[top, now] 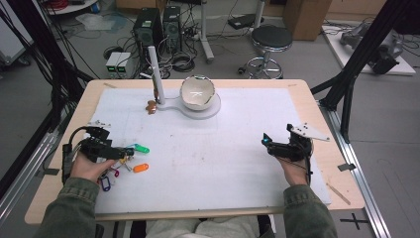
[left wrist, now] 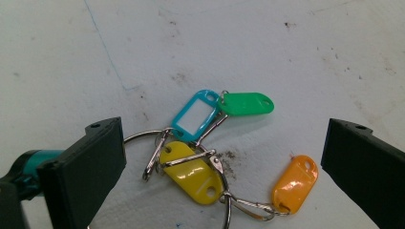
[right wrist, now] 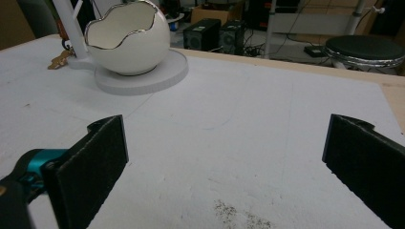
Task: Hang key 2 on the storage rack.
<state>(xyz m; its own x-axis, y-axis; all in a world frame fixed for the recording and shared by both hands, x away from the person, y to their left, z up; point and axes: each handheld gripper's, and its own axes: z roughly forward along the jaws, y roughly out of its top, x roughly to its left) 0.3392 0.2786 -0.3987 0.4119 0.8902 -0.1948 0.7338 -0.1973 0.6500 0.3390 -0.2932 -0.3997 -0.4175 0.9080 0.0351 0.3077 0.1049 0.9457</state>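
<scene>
Two grippers are out, both with jaws spread wide and holding nothing. The left gripper hovers over a bunch of keyrings lying flat on the white surface, well short of the egg-shaped bowl. The likely step is picking the bunch up: lower until the jaws straddle the yellow tag, then close on the tag, not the thin rings. The right gripper waits far to the right of the bunch.

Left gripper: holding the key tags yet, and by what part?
Nothing held. The left gripper is open, its fingers apart on either side of the key tag bunch, which lies on the table.
</scene>
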